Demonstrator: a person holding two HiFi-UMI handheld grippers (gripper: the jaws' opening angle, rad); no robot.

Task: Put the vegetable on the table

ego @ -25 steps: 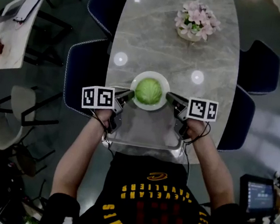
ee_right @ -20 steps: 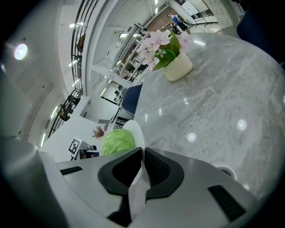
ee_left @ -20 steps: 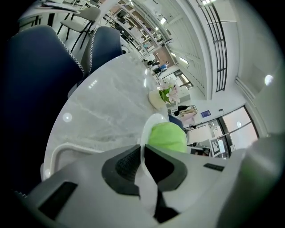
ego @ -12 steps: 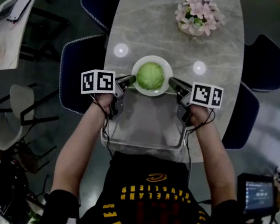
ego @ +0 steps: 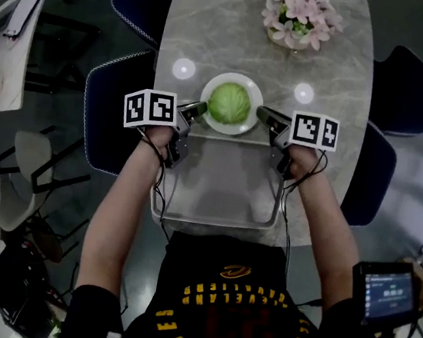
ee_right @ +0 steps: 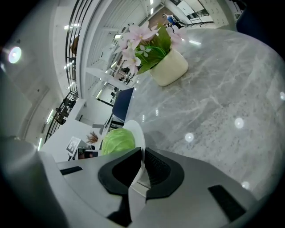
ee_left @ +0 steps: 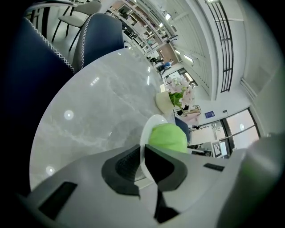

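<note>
My left gripper [ego: 195,110] and right gripper [ego: 266,115] each clamp narrowly on opposite edges of the round white plate [ego: 228,130]. It carries the round pale-green cabbage [ego: 229,103] over the grey marble table [ego: 237,43]. If one hand dips faster, I'd expect the cabbage to roll off.

With both arms [ego: 125,199] stretched forward, the left gripper [ego: 196,109] and the right gripper [ego: 266,116] angle downward, each clamped on one side of the plate's [ego: 228,130] rim.

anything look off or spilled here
Nothing stands out. The cabbage sits in the middle of the plate, the left gripper and right gripper clamp opposite rims, and the flowers stand upright farther along the table.
</note>
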